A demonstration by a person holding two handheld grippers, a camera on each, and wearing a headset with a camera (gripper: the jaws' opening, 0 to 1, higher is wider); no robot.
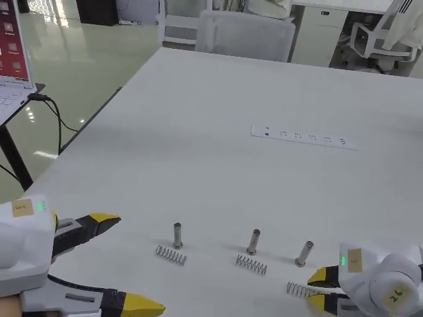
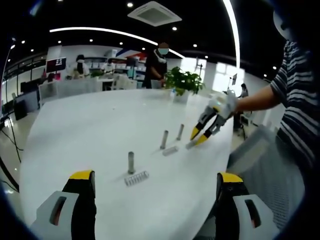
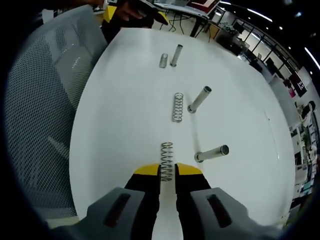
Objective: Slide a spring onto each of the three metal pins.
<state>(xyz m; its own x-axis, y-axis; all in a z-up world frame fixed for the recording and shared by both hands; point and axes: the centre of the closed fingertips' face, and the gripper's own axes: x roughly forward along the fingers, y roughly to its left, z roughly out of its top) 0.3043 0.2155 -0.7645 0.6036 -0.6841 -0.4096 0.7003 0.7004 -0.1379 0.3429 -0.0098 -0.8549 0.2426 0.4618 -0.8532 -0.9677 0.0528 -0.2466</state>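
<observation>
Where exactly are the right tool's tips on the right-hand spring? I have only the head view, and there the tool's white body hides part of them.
Observer: In the right gripper view the right tool has one jaw on each side of the near end of the spring, which lies flat on the table. I cannot tell whether the jaws pinch it.
Operator: Is the left tool carrying anything?
Observer: No. In the left gripper view the left tool has its jaws wide apart with nothing between them, facing the nearest pin.
Operator: Anything at the table's far end?
Observer: A potted plant stands there.
</observation>
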